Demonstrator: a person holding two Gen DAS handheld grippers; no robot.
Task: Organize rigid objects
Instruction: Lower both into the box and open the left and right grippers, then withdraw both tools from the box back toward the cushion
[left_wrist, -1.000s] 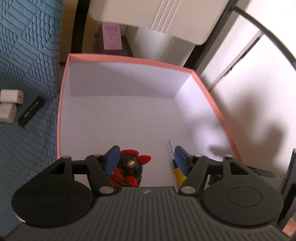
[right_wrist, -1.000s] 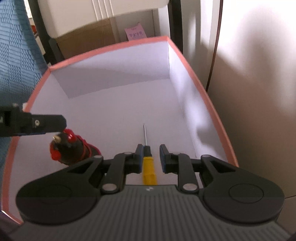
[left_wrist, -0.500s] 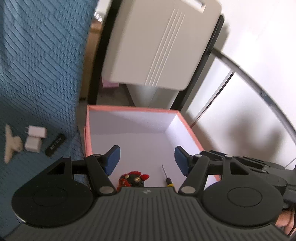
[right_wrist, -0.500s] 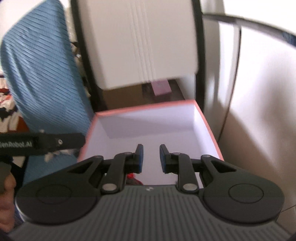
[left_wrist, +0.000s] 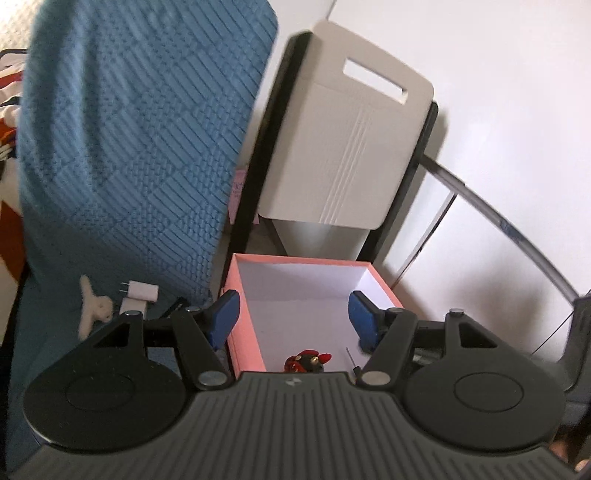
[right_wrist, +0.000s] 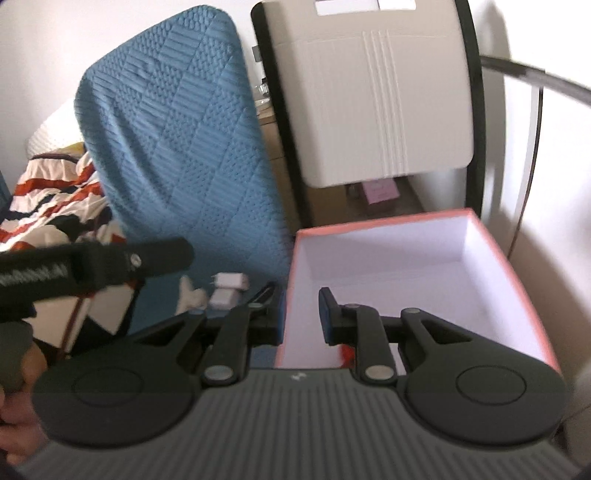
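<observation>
The left tongs (left_wrist: 293, 319) are wide open and hold nothing. The right tongs (right_wrist: 301, 317) are open only a little and hold nothing too. Both hang above the near end of the pink cardboard box with white inside (left_wrist: 246, 314).

In the box lie a small red and black toy (left_wrist: 307, 361) and a thin screwdriver (left_wrist: 351, 361), near each other at the close end. On the blue quilted seat beside the box wait two white plug blocks (left_wrist: 138, 297), a white hair claw clip (left_wrist: 94, 309) and a thin black stick (left_wrist: 176, 305).

The next step looks like fetching one of these. The person should move one pair of tongs left over a plug block, open them wider than the block, come straight down, and squeeze its flat sides. The pieces lie close together, so it is best to go slowly and not bump the others.
</observation>
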